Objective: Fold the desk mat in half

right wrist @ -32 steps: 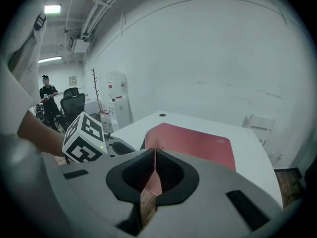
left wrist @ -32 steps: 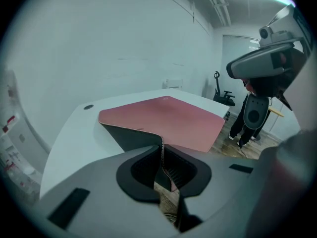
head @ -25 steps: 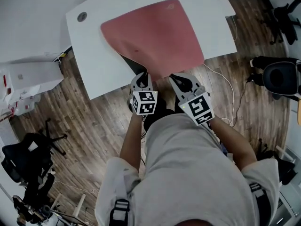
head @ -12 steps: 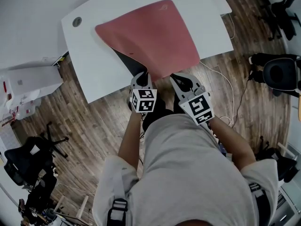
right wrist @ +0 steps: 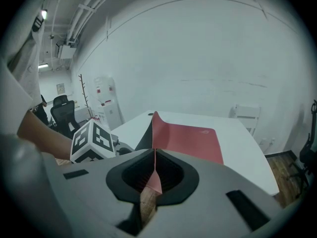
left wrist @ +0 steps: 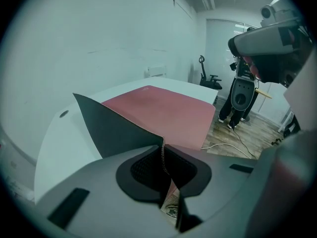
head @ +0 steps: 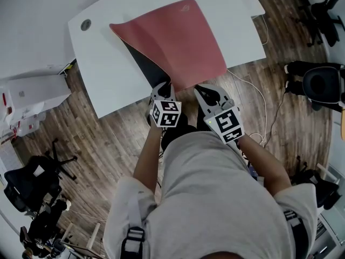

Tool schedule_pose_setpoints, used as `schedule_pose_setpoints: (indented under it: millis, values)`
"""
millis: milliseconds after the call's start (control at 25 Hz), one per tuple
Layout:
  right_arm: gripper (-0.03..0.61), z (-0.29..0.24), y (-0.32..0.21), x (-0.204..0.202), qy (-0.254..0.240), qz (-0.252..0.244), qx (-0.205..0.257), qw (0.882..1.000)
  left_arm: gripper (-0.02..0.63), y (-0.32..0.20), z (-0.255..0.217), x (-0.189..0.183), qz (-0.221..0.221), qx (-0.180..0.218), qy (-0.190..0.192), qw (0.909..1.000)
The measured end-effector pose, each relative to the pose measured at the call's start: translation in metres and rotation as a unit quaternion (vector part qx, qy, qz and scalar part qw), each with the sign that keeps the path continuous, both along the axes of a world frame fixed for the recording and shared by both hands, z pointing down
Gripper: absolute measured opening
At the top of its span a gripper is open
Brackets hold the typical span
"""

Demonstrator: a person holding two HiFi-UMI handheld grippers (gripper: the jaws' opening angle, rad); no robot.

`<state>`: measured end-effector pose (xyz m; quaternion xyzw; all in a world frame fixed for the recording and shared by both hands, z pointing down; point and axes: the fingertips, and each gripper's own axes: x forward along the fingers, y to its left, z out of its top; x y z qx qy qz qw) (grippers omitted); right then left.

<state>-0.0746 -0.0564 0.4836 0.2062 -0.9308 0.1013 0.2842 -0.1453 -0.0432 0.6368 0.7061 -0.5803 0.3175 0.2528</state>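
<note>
1. Our left gripper [head: 164, 88] and right gripper [head: 208, 92] each pinch the mat's [head: 180, 39] near edge, side by side, so it lifts evenly.
2. The mat lies on the desk [head: 105, 80] with its near-left part raised and the dark underside showing, ready, we judge, to fold toward the far edge.

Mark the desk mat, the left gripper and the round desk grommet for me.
desk mat [head: 180, 39], head view, middle of its pink face.
left gripper [head: 165, 85], head view, between its fingertips at the mat's near edge.
desk grommet [head: 85, 24], head view, its centre.
</note>
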Motion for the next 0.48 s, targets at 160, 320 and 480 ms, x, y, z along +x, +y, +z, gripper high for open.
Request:
schedule_pose_setpoints:
  millis: [160, 320, 480]
  values:
    - [0.041, 0.0, 0.0, 0.004, -0.003, 0.006, -0.004, 1.0, 0.039, -0.001, 0.0, 0.002, 0.001, 0.0, -0.003, 1.0]
    - [0.041, 0.002, -0.002, 0.012, -0.004, 0.015, -0.004, 1.0, 0.038, -0.004, 0.001, 0.008, 0.011, -0.001, -0.01, 0.9999]
    - [0.041, 0.002, -0.005, 0.018, -0.004, 0.021, -0.004, 1.0, 0.038, -0.008, 0.003, 0.014, 0.019, -0.004, -0.014, 0.9997]
